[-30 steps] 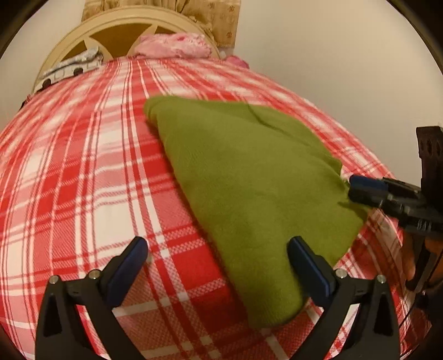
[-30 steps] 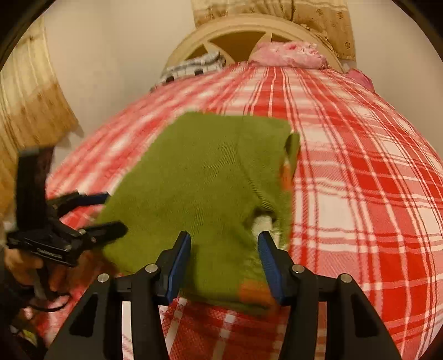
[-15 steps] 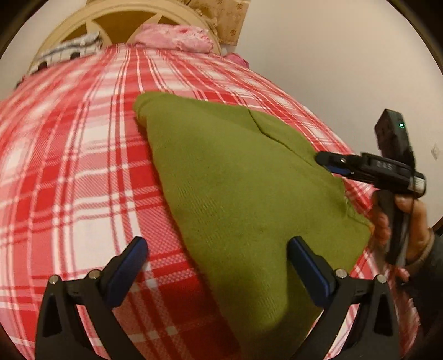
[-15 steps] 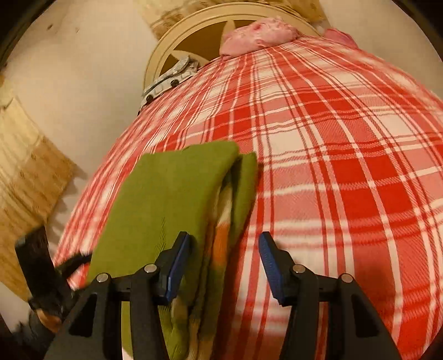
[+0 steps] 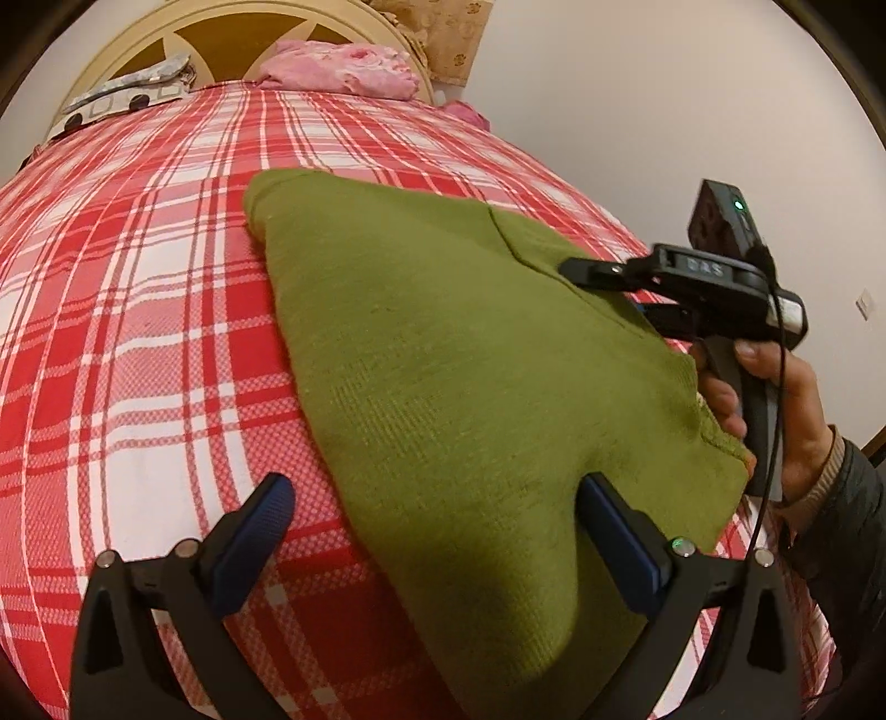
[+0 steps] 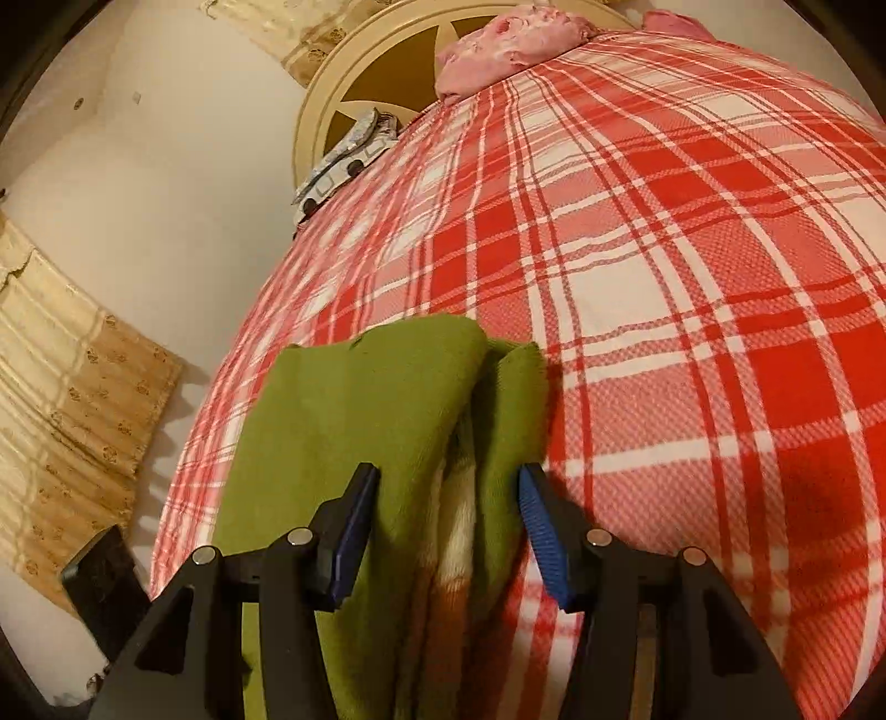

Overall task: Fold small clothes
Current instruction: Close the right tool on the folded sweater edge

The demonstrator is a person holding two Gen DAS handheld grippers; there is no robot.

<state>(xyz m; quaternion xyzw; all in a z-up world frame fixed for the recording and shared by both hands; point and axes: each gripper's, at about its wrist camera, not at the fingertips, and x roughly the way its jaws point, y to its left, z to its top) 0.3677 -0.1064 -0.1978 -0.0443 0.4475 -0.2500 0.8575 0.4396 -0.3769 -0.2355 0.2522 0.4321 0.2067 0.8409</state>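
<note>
A green knitted garment (image 5: 459, 387) lies folded on the red and white checked bed cover (image 5: 138, 332). My left gripper (image 5: 437, 531) is open, its fingers straddling the garment's near left edge. My right gripper (image 6: 448, 520) is open over the garment's right edge (image 6: 360, 421), where orange and white layers show between the green folds. The right gripper also shows in the left wrist view (image 5: 637, 288), held in a hand at the garment's right side, low over the cloth.
A pink pillow (image 5: 338, 69) and a patterned cloth (image 5: 127, 94) lie at the cream headboard (image 5: 221, 39). A wall is to the right of the bed. A beige curtain (image 6: 72, 432) hangs to the left.
The right gripper has swung to the garment's right edge and dropped close to it. The left gripper has moved in closer over the near edge. Both stay open.
</note>
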